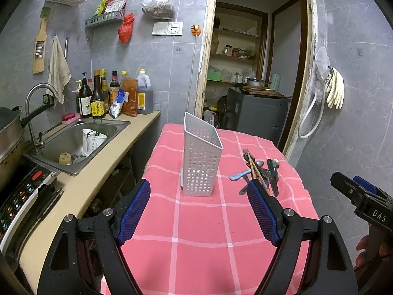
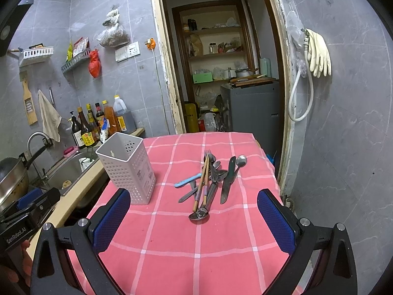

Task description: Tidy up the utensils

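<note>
Basically nothing sorted yet: white perforated holder [image 2: 127, 169] stands upright on the pink checked tablecloth [image 2: 196, 258], and from the right wrist view its inside looks empty, no handles sticking out the top. All cutlery sits in one loose pile [image 2: 208, 184] on the cloth, to the right of the holder w/ a clear gap between. Pile incl. a dark knife [image 2: 228, 182] on the far-right side from the holder, a steel spoon [image 2: 239, 163] next to it, wooden chopsticks [image 2: 202, 179] crossing thru the middle, forks [image 2: 208, 156] pointing to the back, a light-blue-handled piece [image 2: 188, 180] on the side nearest the holder, and a ladle-like spoon [image 2: 199, 215] at the near end. Items overlap, exact count can't tell. Left gripper [image 1: 199, 211] is spread wide, nothing between the blue pads, hovering on the near side of the holder, roughly lined up w/ it. Right gripper [image 2: 194, 221] also wide apart and empty, near side of the pile, not touching any piece. Progress approx zero; judging by layout, every utensil still needs picking up and dropping in the holder. Sink [image 1: 73, 137] and bottles to the left of the holder look unrelated.
</note>
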A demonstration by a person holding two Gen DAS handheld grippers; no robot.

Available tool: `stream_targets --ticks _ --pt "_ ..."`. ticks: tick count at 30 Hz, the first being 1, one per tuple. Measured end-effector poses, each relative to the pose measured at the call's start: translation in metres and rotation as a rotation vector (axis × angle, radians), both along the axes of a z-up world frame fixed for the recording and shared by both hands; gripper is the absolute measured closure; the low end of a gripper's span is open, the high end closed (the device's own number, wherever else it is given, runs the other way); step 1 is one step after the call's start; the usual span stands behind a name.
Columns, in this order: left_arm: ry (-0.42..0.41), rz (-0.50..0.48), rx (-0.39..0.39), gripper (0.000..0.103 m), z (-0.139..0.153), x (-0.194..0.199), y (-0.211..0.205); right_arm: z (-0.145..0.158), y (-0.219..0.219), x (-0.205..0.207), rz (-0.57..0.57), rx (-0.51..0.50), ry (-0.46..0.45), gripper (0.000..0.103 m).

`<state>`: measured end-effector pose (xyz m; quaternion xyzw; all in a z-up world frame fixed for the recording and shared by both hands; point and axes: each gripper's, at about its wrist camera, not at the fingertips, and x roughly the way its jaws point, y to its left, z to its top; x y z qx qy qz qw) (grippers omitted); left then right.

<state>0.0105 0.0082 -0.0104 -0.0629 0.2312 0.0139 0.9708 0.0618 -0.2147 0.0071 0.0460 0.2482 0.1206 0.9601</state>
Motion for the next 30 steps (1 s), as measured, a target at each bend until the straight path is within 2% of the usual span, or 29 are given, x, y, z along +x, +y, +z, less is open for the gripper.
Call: stream_targets --ticks 20,27,30 --pt "0.043 -0.025 -0.003 0.027 -0.011 0.028 -0.002 -0.009 0.000 0.015 -0.017 -0.004 0.044 0.000" --pt "0.069 -0.070 0.001 0.027 -0.013 0.047 -0.005 -0.012 -0.001 0.022 -0.038 -0.005 0.082 0.000" --pt "0.054 -0.103 -0.013 0.027 -0.009 0.055 -0.004 -0.011 -0.003 0.027 -0.049 -0.013 0.097 0.000"
